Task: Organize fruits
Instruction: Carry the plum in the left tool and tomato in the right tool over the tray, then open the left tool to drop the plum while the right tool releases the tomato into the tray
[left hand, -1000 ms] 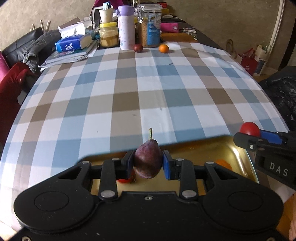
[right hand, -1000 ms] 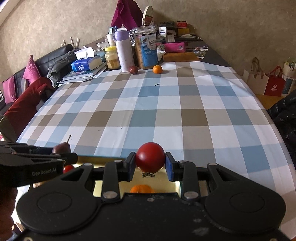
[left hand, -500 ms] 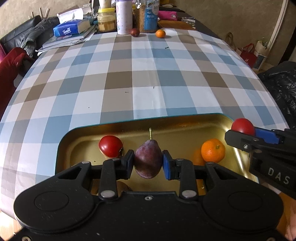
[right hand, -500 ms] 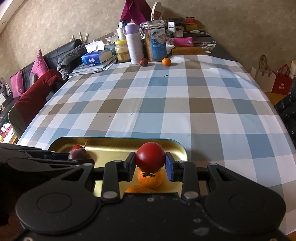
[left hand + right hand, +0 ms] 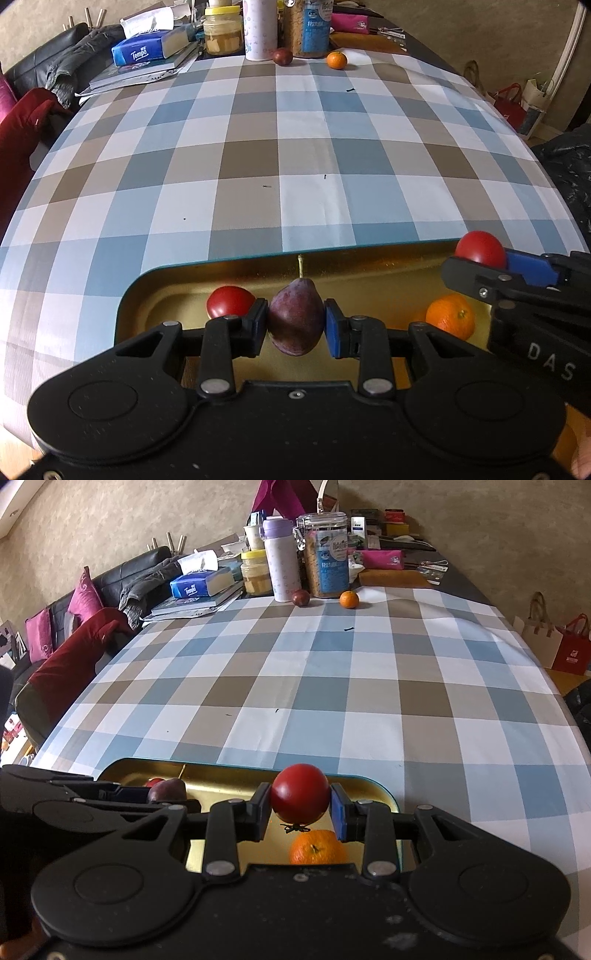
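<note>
My left gripper [image 5: 295,323] is shut on a purple pear [image 5: 295,321] with its stem up, held over the gold tray [image 5: 369,267]. A red tomato [image 5: 229,301] and an orange [image 5: 450,319] lie in the tray. My right gripper [image 5: 300,806] is shut on a red tomato [image 5: 300,794], held over the tray's right part [image 5: 384,803], above the orange [image 5: 317,847]. The right gripper also shows in the left wrist view [image 5: 480,254]. A dark plum [image 5: 301,598] and a small orange [image 5: 349,599] sit at the table's far end.
The checked tablecloth [image 5: 295,155] covers the table beyond the tray. At the far end stand a white bottle [image 5: 280,568], a cereal jar [image 5: 327,557], a yellow-lidded jar [image 5: 255,574] and a tissue box on books [image 5: 201,585]. A sofa with a red blanket [image 5: 70,664] is left.
Both grippers have come lower and closer over the tray with their fruit. More of the tray and the fruit inside it has come into view.
</note>
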Demonstrator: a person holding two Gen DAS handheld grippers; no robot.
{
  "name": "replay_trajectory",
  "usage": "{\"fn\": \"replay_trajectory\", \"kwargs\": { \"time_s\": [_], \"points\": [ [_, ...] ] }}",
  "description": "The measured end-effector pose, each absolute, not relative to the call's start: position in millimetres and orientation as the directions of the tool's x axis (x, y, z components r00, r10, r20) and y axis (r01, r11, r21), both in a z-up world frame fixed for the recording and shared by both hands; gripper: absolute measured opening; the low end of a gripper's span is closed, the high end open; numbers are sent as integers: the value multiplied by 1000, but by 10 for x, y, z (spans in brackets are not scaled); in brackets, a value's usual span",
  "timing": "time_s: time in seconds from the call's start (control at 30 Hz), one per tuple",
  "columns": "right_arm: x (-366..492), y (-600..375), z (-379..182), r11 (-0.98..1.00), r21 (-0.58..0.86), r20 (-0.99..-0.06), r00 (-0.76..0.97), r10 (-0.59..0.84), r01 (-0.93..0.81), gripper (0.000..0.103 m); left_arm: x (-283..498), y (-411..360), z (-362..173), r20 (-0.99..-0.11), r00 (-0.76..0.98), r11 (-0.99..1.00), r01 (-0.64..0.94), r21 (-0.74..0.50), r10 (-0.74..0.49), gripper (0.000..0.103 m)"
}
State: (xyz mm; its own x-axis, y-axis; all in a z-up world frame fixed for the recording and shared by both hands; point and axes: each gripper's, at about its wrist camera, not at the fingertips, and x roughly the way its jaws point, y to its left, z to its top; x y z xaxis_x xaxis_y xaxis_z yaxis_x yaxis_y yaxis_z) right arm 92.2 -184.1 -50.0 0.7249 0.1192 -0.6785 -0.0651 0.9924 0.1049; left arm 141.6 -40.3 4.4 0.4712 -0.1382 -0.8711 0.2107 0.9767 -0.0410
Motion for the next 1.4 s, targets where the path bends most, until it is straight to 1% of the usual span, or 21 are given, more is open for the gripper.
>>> {"fn": "replay_trajectory", "kwargs": {
  "time_s": [0.23, 0.5, 0.8, 1.0, 1.4],
  "points": [
    [1063, -1812, -526, 992, 107, -694, 709, 123, -67, 34, 1517, -380, 20, -877, 460, 977, 207, -46, -139, 41],
    [1151, -1791, -536, 992, 106, -703, 700, 126, -73, 35, 1555, -376, 77, -865, 479, 975, 219, -45, -148, 41],
    [1198, -1784, -564, 988, 123, -723, 674, 151, -89, 36, 1557, -391, 56, -870, 474, 975, 218, -34, -137, 43],
    [1152, -1780, -533, 991, 105, -704, 697, 135, -85, 36, 1534, -370, 52, -872, 474, 978, 208, -29, -126, 43],
    [992, -1816, -517, 992, 109, -705, 698, 127, -70, 36, 1365, -368, 139, -858, 502, 981, 195, -12, -110, 45]
  ]
}}
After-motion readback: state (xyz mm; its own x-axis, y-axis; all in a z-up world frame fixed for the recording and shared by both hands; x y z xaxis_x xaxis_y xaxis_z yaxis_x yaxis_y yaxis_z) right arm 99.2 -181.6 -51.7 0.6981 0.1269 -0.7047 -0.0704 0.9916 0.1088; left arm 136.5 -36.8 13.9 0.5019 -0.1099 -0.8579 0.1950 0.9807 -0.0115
